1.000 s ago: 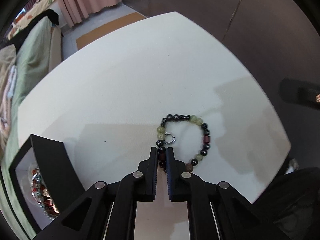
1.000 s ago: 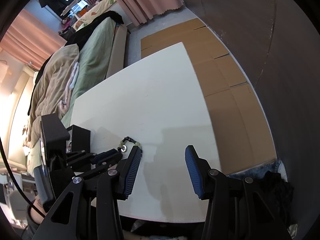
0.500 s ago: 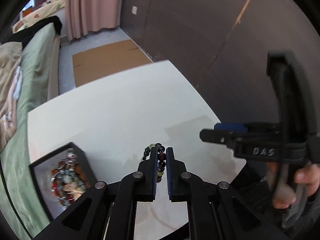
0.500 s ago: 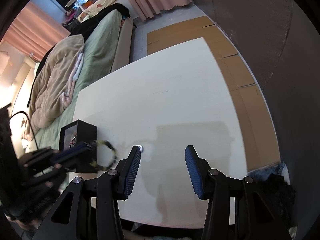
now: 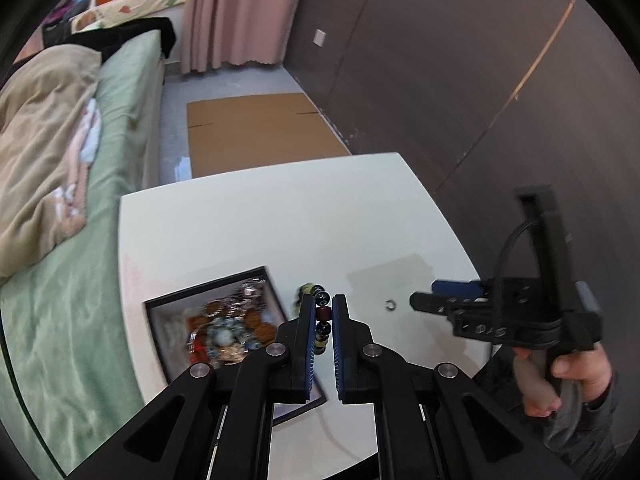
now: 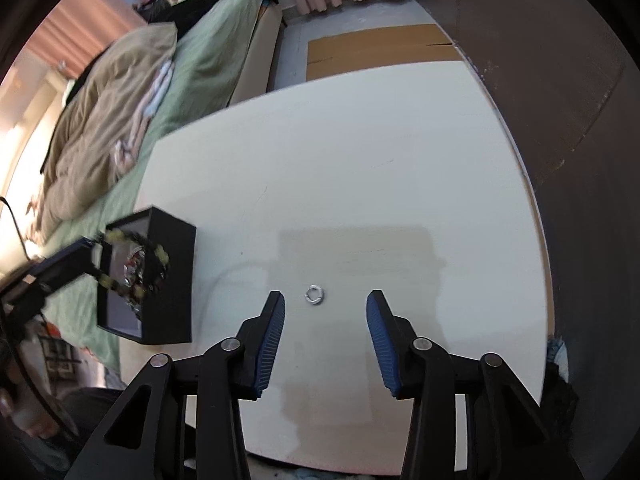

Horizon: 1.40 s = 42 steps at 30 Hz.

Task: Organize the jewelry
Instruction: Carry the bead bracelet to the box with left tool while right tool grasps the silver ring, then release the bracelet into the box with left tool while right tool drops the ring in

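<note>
My left gripper [image 5: 323,305] is shut on a beaded bracelet [image 5: 322,313] of dark, red and pale green beads and holds it in the air beside the black jewelry box [image 5: 160,312]. The box holds a heap of jewelry [image 5: 224,332]. In the right wrist view the bracelet [image 6: 136,264] hangs blurred over the box [image 6: 172,280]. A small silver ring [image 6: 315,295] lies on the white table [image 6: 360,160] just ahead of my open, empty right gripper [image 6: 325,304]. The ring also shows in the left wrist view [image 5: 390,305].
The white table [image 5: 280,224] ends close on the right, by a dark wall [image 5: 440,60]. A bed with green sheet [image 5: 60,280] runs along the table's left side. Cardboard [image 5: 256,128] lies on the floor beyond the table.
My left gripper lifted the bracelet off the table and carried it left toward the jewelry box. The silver ring stayed on the table. My right gripper came closer to the ring.
</note>
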Each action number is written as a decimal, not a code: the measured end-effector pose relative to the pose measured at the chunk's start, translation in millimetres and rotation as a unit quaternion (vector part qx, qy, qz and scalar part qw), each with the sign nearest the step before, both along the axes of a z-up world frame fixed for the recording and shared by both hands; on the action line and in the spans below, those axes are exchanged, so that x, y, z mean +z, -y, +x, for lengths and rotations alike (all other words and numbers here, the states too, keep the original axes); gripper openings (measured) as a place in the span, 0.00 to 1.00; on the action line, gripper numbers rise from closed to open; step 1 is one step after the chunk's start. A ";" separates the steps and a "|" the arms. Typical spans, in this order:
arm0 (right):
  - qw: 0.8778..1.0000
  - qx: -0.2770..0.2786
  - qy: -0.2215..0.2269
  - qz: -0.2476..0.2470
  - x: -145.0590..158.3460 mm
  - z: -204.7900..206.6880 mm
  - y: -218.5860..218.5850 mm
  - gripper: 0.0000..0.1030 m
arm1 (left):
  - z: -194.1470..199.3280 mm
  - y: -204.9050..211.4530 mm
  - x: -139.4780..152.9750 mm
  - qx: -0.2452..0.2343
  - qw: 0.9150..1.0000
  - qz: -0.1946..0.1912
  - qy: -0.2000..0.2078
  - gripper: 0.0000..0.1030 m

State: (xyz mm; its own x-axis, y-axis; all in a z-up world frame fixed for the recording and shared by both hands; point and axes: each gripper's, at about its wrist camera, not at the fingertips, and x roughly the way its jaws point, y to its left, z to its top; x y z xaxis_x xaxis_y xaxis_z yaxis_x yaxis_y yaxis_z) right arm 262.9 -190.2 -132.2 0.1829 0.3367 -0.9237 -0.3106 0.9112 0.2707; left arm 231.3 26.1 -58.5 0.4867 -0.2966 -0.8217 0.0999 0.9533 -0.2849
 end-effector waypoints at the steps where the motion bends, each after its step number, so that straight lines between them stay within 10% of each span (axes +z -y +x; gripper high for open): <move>1: 1.000 0.006 -0.002 -0.009 -3.5 -0.1 -5.2 0.37 | -2.1 -4.9 2.6 0.004 1.000 -0.004 0.003 0.07; 19: 0.986 0.074 0.037 -0.142 -26.7 -15.6 -55.8 0.14 | -24.4 -40.6 19.0 0.033 0.999 -0.026 0.014 0.07; 35: 0.995 0.029 0.085 -0.030 50.0 -34.8 -40.0 0.14 | -6.2 -63.6 -20.4 0.099 0.993 -0.007 -0.063 0.10; 42: 0.995 0.039 0.084 0.040 58.3 -38.1 -56.5 0.14 | -19.4 -74.5 3.9 0.117 0.993 -0.020 -0.007 0.51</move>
State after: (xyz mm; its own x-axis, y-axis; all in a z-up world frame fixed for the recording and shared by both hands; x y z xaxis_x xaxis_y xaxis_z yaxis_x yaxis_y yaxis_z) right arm 224.7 -133.7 -73.9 0.3025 0.4273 -0.8520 -0.4259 0.8603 0.2802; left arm 211.9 100.6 -54.7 0.5354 -0.2093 -0.8183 -0.1265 0.9380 -0.3227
